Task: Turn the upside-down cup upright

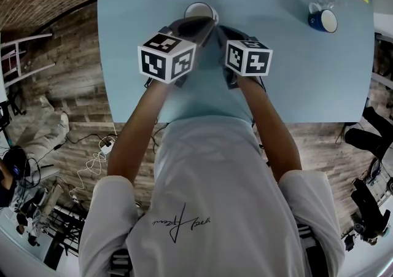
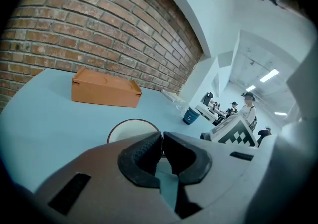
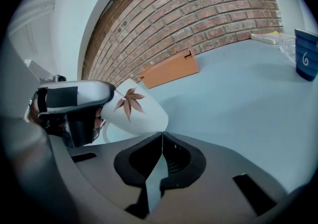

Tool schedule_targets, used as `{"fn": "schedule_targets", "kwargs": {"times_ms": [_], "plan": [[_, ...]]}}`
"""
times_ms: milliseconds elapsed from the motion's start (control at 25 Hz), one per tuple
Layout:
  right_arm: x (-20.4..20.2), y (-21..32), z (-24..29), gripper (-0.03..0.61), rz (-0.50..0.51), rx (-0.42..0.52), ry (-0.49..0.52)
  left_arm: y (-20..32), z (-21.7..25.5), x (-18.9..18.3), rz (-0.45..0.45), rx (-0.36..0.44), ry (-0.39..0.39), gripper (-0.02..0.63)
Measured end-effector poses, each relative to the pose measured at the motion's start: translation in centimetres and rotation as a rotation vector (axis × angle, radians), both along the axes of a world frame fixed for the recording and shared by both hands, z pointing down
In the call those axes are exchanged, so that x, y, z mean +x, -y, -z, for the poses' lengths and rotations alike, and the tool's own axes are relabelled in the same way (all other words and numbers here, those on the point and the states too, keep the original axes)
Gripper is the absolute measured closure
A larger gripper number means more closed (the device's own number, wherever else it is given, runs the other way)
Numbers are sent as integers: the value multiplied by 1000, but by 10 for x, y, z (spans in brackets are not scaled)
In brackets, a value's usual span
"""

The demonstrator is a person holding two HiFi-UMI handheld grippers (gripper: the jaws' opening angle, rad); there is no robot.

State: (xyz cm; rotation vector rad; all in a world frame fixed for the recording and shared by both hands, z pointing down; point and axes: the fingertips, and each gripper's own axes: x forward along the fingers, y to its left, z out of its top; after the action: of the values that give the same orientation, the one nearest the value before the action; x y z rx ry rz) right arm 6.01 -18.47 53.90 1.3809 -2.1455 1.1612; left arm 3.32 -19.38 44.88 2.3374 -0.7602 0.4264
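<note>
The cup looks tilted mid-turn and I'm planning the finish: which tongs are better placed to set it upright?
Left. The left tongs appear closed on the rim of the tilted cup, so they could likely bring it upright and set it down. The right tongs are shut, empty, beside it.

The scene is lit brightly and evenly from above. Ceiling strip lights (image 2: 271, 75) are slightly blown out in the left gripper view. Only faint, soft shadows are cast on the pale blue table (image 1: 276, 85), one of them beside the cup (image 3: 136, 111). The brick wall (image 3: 208, 14) is bent by strong fisheye distortion, and the corners of both gripper views are vignetted black. The left gripper (image 2: 162, 134) and right gripper (image 3: 162, 133) are rendered soft, close to the lens.
</note>
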Motion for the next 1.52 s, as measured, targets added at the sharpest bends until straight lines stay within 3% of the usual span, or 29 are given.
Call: {"fn": "schedule_targets", "kwargs": {"times_ms": [160,840,1520], "plan": [[0,0,0,557,2,0,-7,5,13,5,14,15,-60,603],[5,-2,2,557,-2,3,-14,2,18,3,30,13,-77,603],[-1,-21,47,557,22,100,-42,-34,38,-17,84,39,-104,603]]}}
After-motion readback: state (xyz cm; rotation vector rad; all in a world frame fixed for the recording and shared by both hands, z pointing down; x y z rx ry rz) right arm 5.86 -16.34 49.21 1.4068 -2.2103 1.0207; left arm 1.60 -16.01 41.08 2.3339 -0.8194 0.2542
